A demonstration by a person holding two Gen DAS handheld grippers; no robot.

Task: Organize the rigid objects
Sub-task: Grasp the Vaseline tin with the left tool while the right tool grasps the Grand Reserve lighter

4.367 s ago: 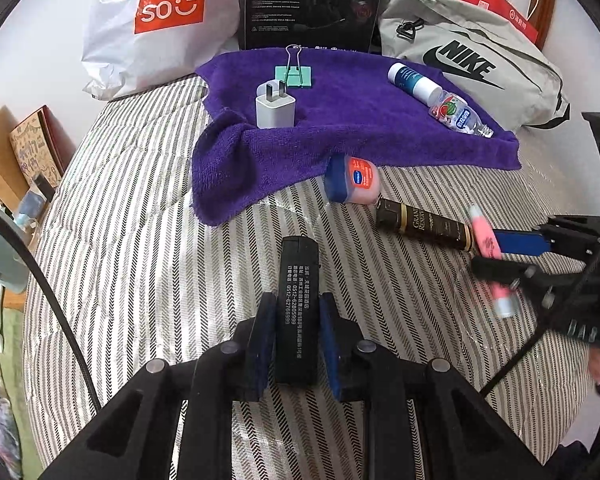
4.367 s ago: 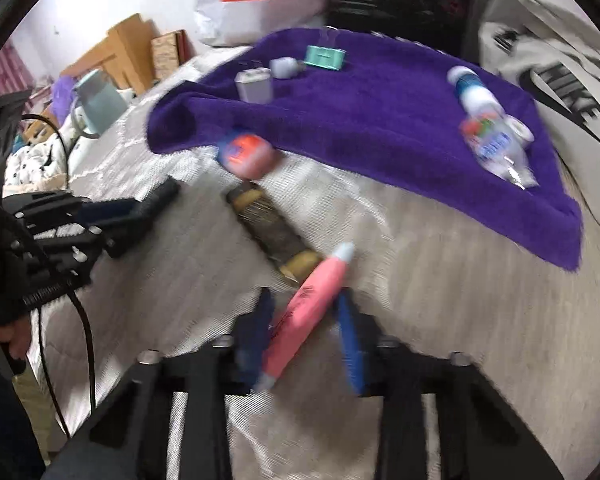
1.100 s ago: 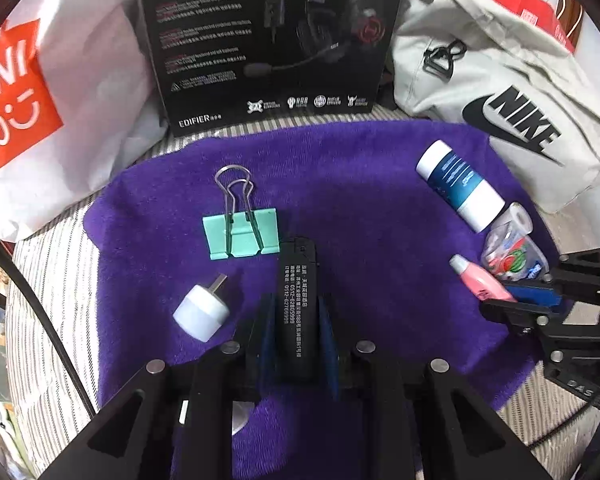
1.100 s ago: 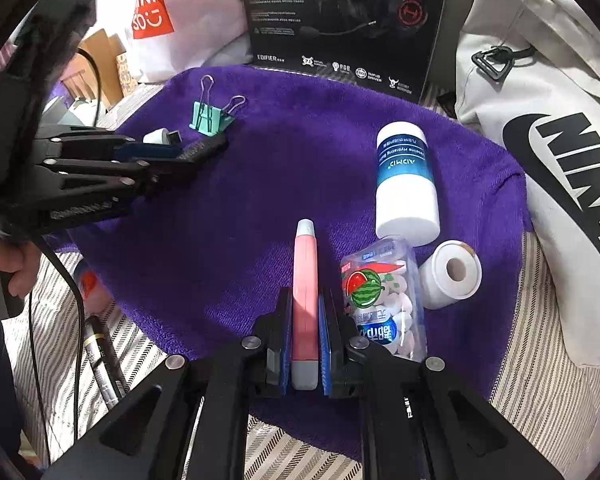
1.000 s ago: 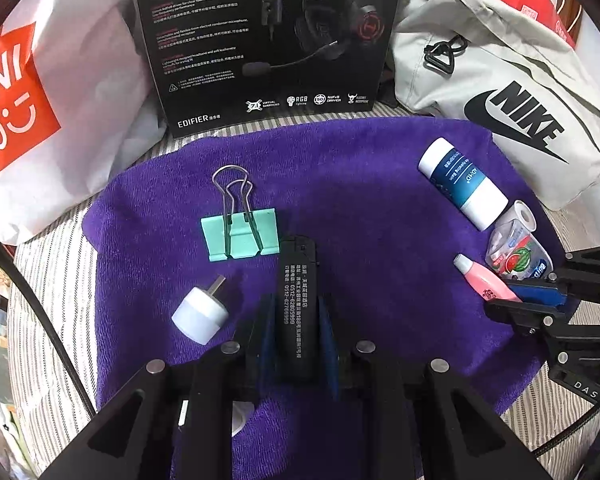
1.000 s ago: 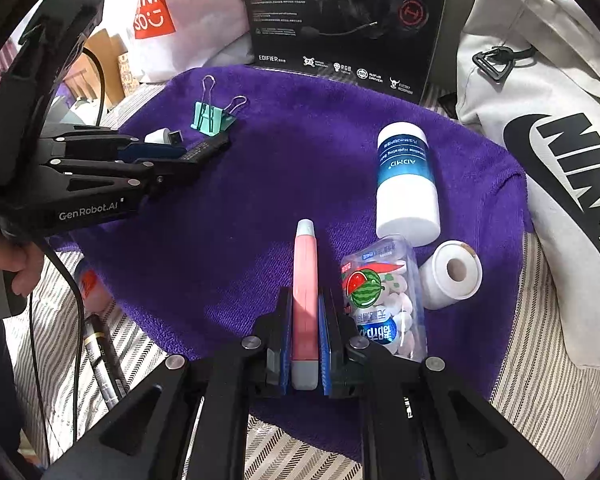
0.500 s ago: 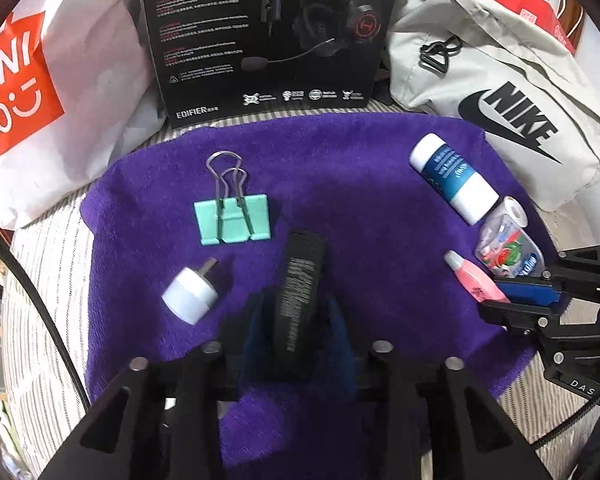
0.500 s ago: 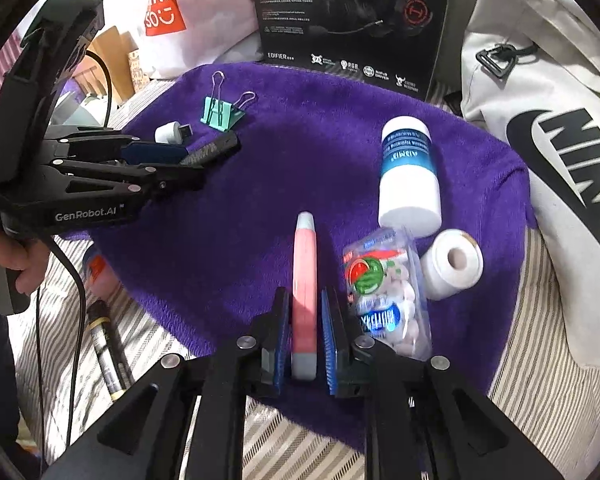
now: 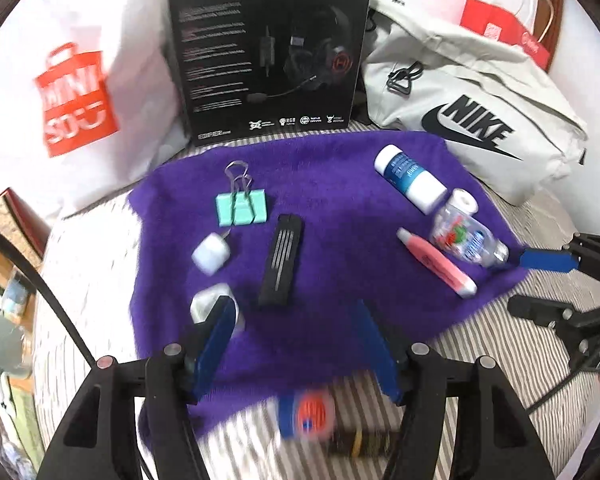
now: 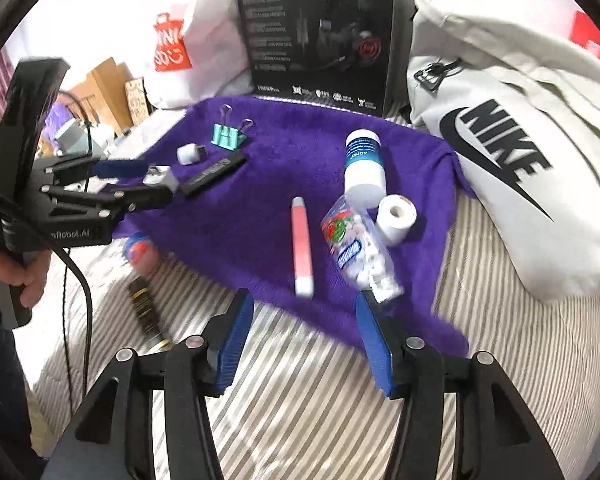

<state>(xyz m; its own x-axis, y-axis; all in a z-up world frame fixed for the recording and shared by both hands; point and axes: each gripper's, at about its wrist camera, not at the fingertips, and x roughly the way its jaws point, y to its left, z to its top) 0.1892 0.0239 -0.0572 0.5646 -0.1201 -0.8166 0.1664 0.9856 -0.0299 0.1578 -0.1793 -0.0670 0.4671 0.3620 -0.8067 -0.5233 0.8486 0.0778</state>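
Both grippers, left gripper (image 9: 296,344) and right gripper (image 10: 304,340), are now drawn back with jaws wide and empty, the flat black rectangular bar (image 9: 281,266) and pink plastic tube (image 10: 302,248) released mid-frame onto the purple fleece towel (image 9: 340,200), so two placements appear done.

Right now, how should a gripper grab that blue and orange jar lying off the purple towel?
I'd take the blue and orange jar across its round body, coming down from above with the left gripper, whose jaws hang open just over it. It lies on the striped bedding, touching the dark gold-banded tube, so pinch on the sides away from that tube.
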